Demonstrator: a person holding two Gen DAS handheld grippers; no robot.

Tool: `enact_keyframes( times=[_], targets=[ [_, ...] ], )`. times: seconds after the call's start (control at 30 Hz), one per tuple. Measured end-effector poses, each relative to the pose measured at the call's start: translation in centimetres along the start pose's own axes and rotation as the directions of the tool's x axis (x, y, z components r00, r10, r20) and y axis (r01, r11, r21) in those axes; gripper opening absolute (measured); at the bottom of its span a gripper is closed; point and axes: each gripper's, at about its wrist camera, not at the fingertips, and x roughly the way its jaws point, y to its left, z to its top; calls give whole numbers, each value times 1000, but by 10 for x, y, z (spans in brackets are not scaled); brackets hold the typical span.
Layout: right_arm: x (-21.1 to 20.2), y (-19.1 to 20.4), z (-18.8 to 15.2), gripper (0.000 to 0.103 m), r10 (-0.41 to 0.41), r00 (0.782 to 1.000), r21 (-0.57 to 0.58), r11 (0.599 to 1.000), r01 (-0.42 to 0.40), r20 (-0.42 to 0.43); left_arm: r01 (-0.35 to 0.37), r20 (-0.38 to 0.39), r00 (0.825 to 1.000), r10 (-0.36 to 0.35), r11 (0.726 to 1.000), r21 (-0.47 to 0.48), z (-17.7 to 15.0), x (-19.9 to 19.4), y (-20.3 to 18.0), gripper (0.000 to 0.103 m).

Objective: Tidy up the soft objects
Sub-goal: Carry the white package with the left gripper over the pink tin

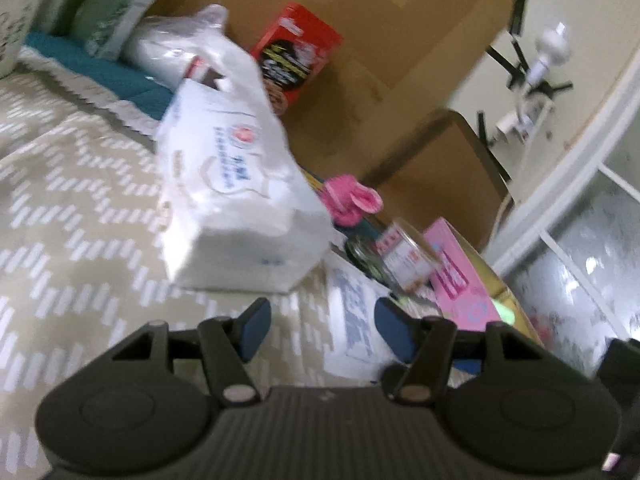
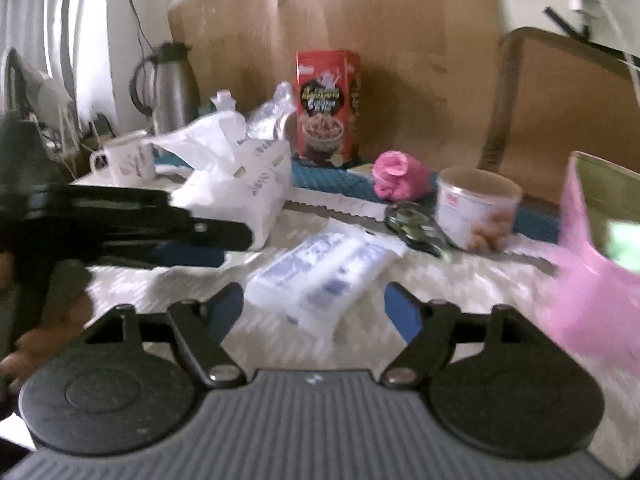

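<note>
Left gripper (image 1: 322, 330) jaws spread wide, holding nothing, low centre over the patterned counter (image 1: 80, 216). Right gripper (image 2: 314, 312) likewise agape and empty; flat blue-white packet (image 2: 320, 276) lies between its fingertips, contact unclear. Mid-frame: white tissue pack (image 1: 236, 200). Further back, right of centre: pink cloth roll (image 2: 396, 174), red box (image 2: 326, 104).

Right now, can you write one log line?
left gripper: open, empty | right gripper: open, empty | tissue pack: on table, between right fingers | pink cloth: untouched
</note>
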Motion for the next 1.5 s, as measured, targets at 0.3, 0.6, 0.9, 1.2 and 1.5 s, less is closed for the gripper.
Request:
enact_keyframes(
  times=[0.3, 0.6, 0.9, 1.2, 1.5],
  targets=[
    [38, 1, 7, 45, -1, 996, 61, 998, 7, -91, -18, -36, 999, 20, 998, 62, -2, 8, -10, 59],
    [-48, -27, -38, 40, 36, 996, 159, 987, -24, -78, 148, -277, 956, -91, 970, 191, -29, 41, -73, 58],
    [-131, -35, -90, 39, -187, 982, 258, 949, 180, 3, 367, -525, 841, -133, 852, 373, -92, 98, -182, 41],
    [-196, -76, -133, 38, -376, 926, 422, 843, 334, 19, 476, -588, 798, -134, 738, 478, -141, 127, -257, 40],
    [-230, -86, -133, 33, -492, 856, 423, 818, 390, 162, 525, -521, 816, -251, 697, 487, -122, 130, -317, 43]
  ],
)
